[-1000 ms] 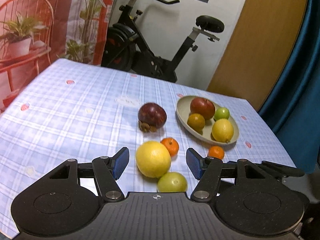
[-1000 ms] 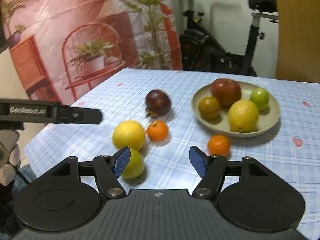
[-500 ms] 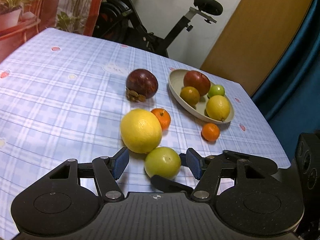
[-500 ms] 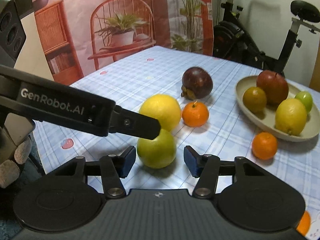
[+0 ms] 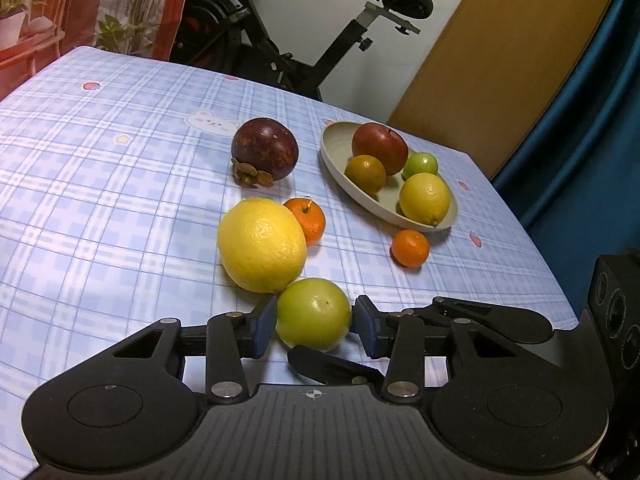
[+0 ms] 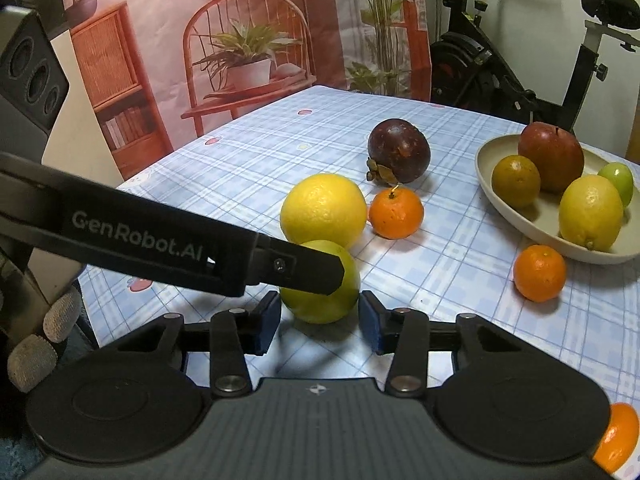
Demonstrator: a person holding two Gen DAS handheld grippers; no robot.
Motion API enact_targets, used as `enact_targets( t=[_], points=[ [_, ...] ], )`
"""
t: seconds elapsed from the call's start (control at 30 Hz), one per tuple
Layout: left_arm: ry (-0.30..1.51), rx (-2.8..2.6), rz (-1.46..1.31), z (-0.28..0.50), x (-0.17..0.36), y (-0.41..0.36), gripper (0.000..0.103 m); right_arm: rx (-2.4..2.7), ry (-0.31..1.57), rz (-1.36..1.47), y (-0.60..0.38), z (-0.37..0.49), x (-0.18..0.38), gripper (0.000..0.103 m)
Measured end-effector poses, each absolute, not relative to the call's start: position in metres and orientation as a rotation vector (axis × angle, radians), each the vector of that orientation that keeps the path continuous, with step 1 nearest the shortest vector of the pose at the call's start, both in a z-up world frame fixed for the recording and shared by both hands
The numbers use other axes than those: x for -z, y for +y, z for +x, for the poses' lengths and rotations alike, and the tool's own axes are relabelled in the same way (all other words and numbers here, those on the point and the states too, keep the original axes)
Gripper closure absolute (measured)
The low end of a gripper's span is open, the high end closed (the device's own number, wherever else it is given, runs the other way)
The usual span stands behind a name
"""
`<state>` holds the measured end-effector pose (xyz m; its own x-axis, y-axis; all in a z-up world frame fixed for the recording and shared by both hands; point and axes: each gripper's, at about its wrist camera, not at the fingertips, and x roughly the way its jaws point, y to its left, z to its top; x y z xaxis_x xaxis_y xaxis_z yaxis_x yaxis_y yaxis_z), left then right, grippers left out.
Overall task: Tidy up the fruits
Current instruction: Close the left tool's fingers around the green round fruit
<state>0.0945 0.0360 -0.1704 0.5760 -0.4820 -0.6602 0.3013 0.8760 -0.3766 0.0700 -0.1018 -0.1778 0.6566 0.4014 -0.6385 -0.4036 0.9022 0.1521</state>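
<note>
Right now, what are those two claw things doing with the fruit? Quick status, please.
Left gripper open, straddling green fruit. Right gripper open, closing on the same fruit. Big yellow citrus crowds it; plate not yet reached.

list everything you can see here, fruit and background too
green fruit: 1, yellow-green, near table edge, between both grippers' fingers
large yellow citrus: 1, yellow, just behind the green fruit
tangerines: 2 on the cloth, orange; a further orange piece at the right view's corner
mangosteen: 1, dark purple, mid-table
plate: 1, beige, holding a red apple, a lemon, a brownish orange, a small green fruit
tablecloth: 1, blue checked
exercise bike: 1, black, behind the table
left gripper: black, blue pads, flanking the green fruit
right gripper: same, open
</note>
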Motion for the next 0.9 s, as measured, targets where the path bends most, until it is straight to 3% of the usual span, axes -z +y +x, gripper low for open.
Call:
enact_targets(
  t=[0.9],
  points=[
    [0.828, 0.504, -0.197, 0.087, 0.174, 0.029, 0.059, -0.421, 0.689, 0.016, -0.112, 0.056, 0.176, 0.058]
  ],
)
